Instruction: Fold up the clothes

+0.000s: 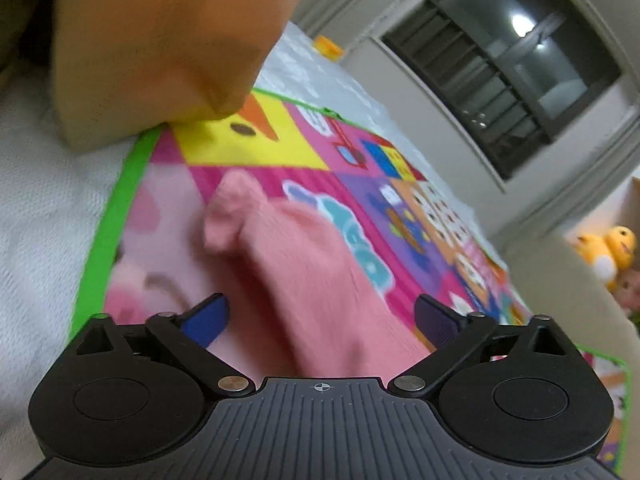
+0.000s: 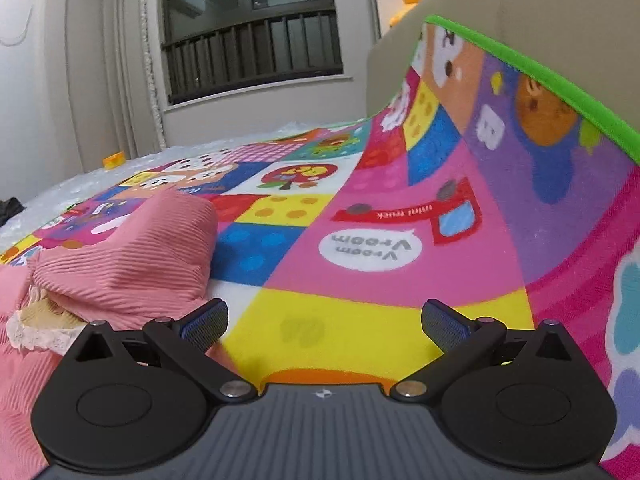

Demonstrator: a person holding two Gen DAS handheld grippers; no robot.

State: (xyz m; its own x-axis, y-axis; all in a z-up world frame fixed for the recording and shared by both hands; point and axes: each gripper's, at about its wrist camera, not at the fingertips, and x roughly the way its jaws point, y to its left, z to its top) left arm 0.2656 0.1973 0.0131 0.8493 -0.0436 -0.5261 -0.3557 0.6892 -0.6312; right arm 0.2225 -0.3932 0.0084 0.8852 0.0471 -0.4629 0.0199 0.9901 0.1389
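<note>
Spread blue-padded jaws are seen on both the left gripper (image 1: 322, 316) and right gripper (image 2: 324, 320); the soft, light pink ribbed knit garment (image 2: 120, 264) is judged best pinched at an edge.

pink garment (image 2: 120, 264) on cartoon mat (image 2: 360, 216)

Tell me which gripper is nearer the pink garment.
Left. The left gripper is open with the pink garment between its fingers; the right gripper, also open, sits beside it over the mat.
</note>
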